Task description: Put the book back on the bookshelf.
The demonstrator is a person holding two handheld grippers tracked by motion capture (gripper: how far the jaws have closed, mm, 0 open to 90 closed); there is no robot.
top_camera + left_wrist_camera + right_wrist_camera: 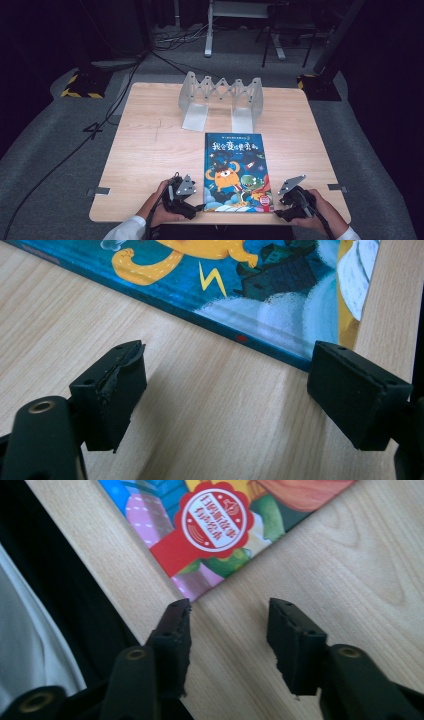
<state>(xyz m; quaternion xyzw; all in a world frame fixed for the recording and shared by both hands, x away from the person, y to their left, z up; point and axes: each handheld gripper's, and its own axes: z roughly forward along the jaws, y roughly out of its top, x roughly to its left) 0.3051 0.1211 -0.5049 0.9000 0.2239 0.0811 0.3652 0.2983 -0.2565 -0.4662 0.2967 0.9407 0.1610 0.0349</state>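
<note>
A children's picture book [234,170] with a blue cover and cartoon monsters lies flat on the wooden table [145,150], its bottom edge near the table's front edge. My left gripper [197,206] sits at the book's lower left corner, open. In the left gripper view its jaws [227,370] stand wide apart just short of the book's spine edge [260,280], with bare wood between them. My right gripper [277,214] is at the book's lower right corner. In the right gripper view it [230,612] is open, nothing between its pads, close to the book's corner [215,525] with its red seal.
A grey expandable metal book stand [222,97] stands at the far middle of the table. The table's front edge runs just below both grippers. A white sleeve [30,645] shows past that edge. Cables and stand feet lie on the floor beyond.
</note>
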